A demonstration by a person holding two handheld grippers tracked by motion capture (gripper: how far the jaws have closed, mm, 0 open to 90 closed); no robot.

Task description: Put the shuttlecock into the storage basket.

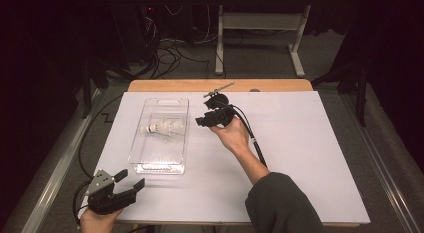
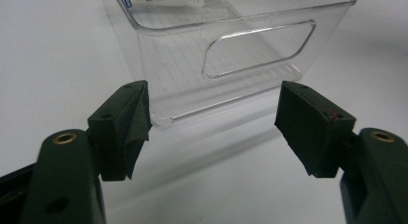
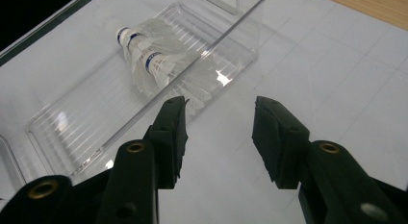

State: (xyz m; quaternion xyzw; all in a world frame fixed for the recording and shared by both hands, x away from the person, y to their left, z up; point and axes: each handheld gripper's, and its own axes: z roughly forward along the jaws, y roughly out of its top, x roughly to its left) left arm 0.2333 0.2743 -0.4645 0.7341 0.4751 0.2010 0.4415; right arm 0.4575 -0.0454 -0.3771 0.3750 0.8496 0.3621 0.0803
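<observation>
Shuttlecocks were found lying inside the clear bin on the counter. Right tongs were held just beside the bin's right wall, released, nothing gripped. Left tongs were held near the bin's near end, released and empty.

A white sheet covered the table, and the wooden tabletop showed at its far edge. Beyond it lay a grey carpet floor. A white table frame stood at the far side, and black cables lay on the floor at far left. The room was dark around.
</observation>
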